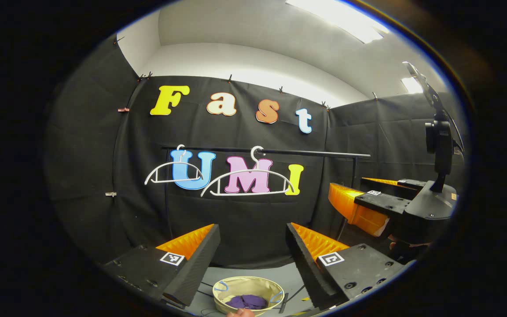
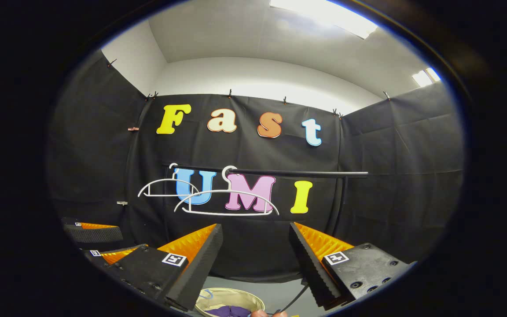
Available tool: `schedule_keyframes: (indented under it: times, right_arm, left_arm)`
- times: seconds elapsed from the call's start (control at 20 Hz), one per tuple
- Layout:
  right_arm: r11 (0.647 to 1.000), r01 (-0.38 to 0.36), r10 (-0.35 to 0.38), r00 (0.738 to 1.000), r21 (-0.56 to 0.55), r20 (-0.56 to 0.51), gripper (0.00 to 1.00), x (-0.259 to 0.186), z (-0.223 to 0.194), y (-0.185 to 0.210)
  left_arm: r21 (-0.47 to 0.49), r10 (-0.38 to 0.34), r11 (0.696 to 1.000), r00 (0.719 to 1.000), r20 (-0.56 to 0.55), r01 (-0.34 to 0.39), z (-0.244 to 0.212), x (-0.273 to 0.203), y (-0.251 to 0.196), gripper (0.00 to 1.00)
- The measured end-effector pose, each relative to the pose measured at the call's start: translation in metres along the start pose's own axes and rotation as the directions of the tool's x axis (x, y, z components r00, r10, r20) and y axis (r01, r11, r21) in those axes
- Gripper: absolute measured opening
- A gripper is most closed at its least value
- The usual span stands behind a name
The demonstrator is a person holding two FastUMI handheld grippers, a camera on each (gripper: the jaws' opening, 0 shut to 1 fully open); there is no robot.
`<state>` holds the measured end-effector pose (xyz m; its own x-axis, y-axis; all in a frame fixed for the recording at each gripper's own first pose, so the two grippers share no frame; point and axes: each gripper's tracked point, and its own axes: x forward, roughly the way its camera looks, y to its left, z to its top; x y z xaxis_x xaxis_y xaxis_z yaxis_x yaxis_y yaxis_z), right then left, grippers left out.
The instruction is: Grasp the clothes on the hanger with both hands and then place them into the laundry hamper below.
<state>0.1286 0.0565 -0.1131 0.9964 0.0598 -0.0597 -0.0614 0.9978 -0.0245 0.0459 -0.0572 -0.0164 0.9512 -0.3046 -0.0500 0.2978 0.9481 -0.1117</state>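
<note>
Purple clothes (image 1: 247, 301) lie inside the round beige laundry hamper (image 1: 253, 283) on the floor, low between my left gripper's fingers. My left gripper (image 1: 253, 259) stands open above it, nothing between its fingers. Two white hangers (image 1: 247, 180) hang bare on the black rail (image 1: 315, 153). In the right gripper view the hamper (image 2: 236, 293) with the purple clothes (image 2: 229, 311) sits at the bottom, and my right gripper (image 2: 255, 259) is open and holds nothing. The bare hangers (image 2: 227, 200) hang ahead of it on the rail (image 2: 297, 173).
The right gripper's body and camera mount (image 1: 429, 198) stand close at the right in the left gripper view. The left gripper (image 2: 99, 237) sits low at the left in the right gripper view. A thin cable (image 2: 295, 297) and a bit of a hand (image 2: 260, 313) are beside the hamper.
</note>
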Motion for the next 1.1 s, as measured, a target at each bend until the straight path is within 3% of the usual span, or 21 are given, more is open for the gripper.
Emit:
schedule_keyframes:
  times: [0.1, 0.25, 0.5, 0.55, 0.65, 0.8, 1.1]
  right_arm:
    - [1.000, -0.015, 0.015, 1.000, -0.007, 0.003, 0.97, 0.001, -0.002, -0.001]
    - [0.999, -0.028, 0.028, 1.000, -0.018, 0.004, 0.97, 0.003, -0.006, -0.007]
    - [1.000, -0.022, 0.022, 1.000, 0.011, -0.004, 0.96, -0.003, -0.018, -0.028]
    - [1.000, -0.022, 0.022, 1.000, 0.021, -0.016, 0.98, -0.004, -0.024, -0.033]
    - [0.999, -0.030, 0.031, 0.999, 0.036, -0.026, 0.98, -0.007, -0.032, -0.041]
    - [0.998, -0.005, 0.008, 0.999, 0.055, -0.038, 0.98, -0.011, -0.044, -0.058]
    - [0.997, 0.078, -0.078, 0.997, 0.013, -0.008, 0.98, -0.011, -0.059, -0.083]
  left_arm:
    - [0.005, 0.008, 1.000, 1.000, 0.005, -0.008, 0.000, 0.003, -0.002, 0.91]
    - [0.008, 0.033, 0.999, 0.999, 0.013, -0.033, -0.001, 0.009, -0.004, 0.94]
    - [-0.008, 0.121, 0.993, 0.991, 0.056, -0.121, 0.009, 0.011, 0.002, 0.94]
    - [-0.004, 0.144, 0.990, 0.988, 0.062, -0.144, 0.011, 0.010, 0.004, 0.99]
    - [0.025, 0.177, 0.984, 0.982, 0.067, -0.179, 0.013, 0.011, 0.005, 0.91]
    - [0.070, 0.216, 0.973, 0.974, 0.068, -0.221, 0.005, 0.014, 0.003, 0.95]
    - [0.113, 0.100, 0.987, 0.990, 0.096, -0.111, -0.006, 0.038, -0.050, 0.91]
